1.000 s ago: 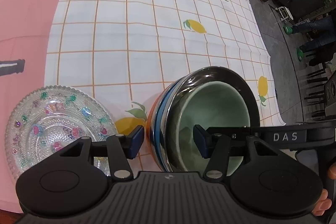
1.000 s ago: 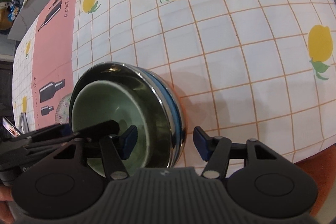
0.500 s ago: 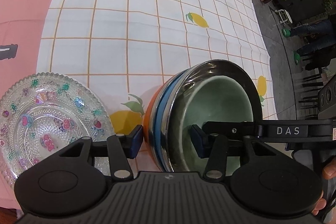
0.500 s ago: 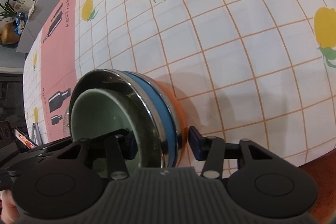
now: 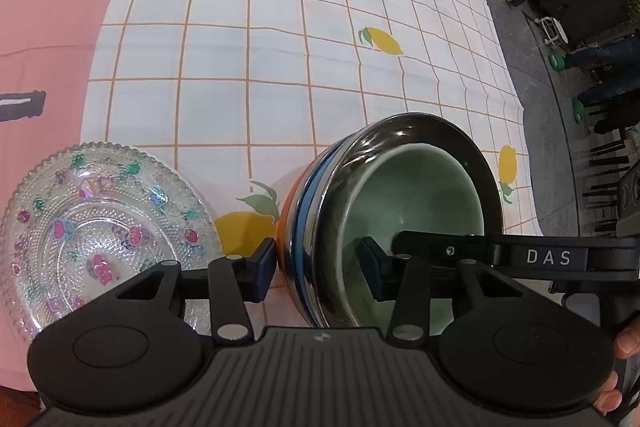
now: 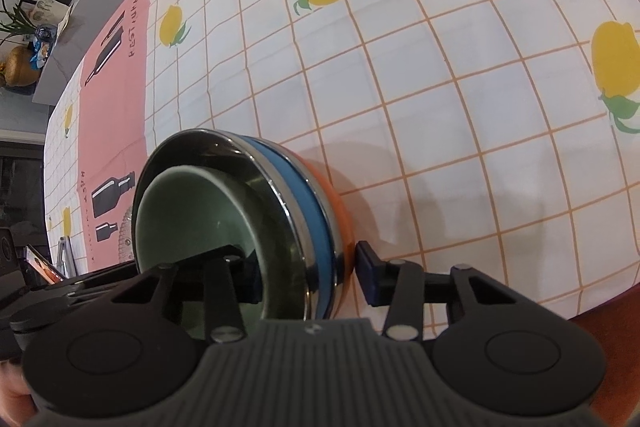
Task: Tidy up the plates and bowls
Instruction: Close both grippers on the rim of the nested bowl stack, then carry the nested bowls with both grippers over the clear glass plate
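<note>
A stack of nested bowls (image 5: 384, 223) stands on the tablecloth: a pale green bowl (image 5: 424, 199) inside a steel bowl (image 5: 376, 143), over a blue and an orange bowl (image 6: 336, 199). My left gripper (image 5: 318, 269) straddles the stack's left wall, one finger outside, one inside the green bowl, jaws closed against it. My right gripper (image 6: 308, 273) straddles the stack's (image 6: 248, 211) right wall the same way. A clear glass plate (image 5: 96, 231) with coloured flowers lies left of the stack.
The tablecloth (image 5: 280, 59) is a white grid with lemons and a pink band (image 5: 48, 7) on the left. The table's edge runs close on the right (image 5: 520, 107), with floor and plants beyond. A shelf with objects (image 6: 36, 39) stands far left.
Both grippers have narrowed from open to closed on the stack's walls. The stack looks slightly shifted in both views.
</note>
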